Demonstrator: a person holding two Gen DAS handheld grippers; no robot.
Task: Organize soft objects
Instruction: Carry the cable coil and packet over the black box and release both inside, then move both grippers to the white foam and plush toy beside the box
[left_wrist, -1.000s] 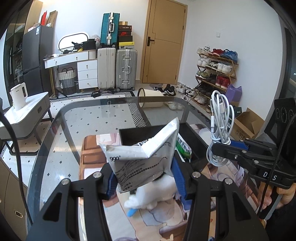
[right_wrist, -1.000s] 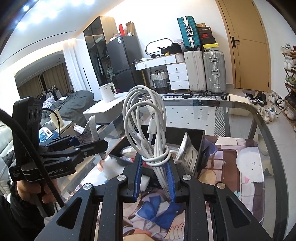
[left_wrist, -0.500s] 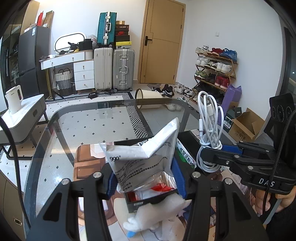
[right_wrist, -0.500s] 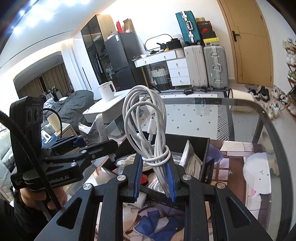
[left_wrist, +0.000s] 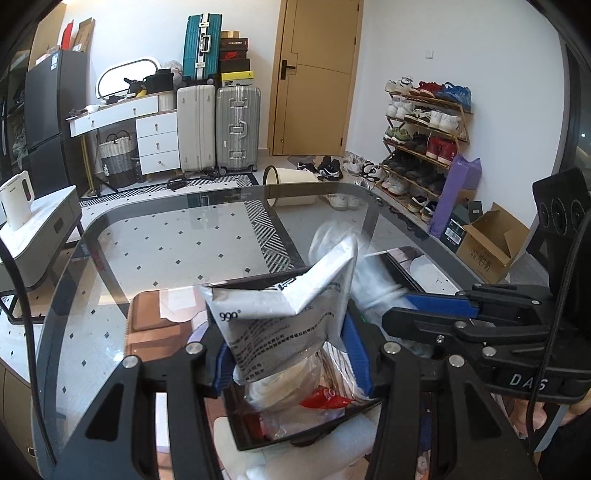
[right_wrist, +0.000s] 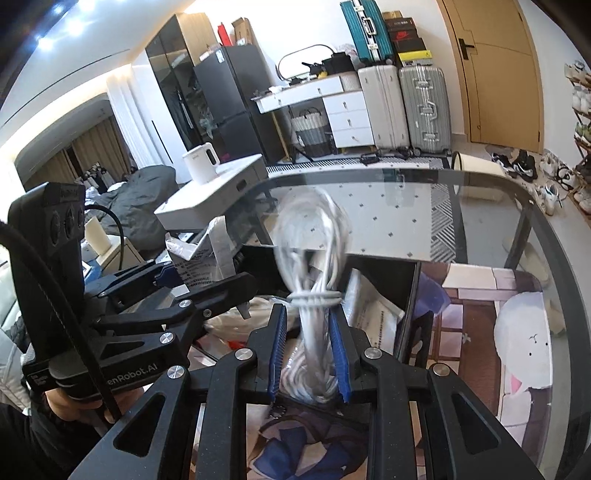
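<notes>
Left tongs (left_wrist: 286, 354) clenched on a crumpled white packet (left_wrist: 284, 321) above the black box (left_wrist: 295, 432). Right tongs (right_wrist: 308, 347) grip a blurred white cable bundle (right_wrist: 314, 266) over the same box on the glass surface (left_wrist: 166, 251).

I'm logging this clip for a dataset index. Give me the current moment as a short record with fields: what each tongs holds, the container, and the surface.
left tongs: shut on silver pouch, marked 990, above the bin
right tongs: shut on white cable bundle, motion-blurred, above the bin
container: black bin, open-topped, already holding packets and bags
surface: glass table with a printed mat
</notes>
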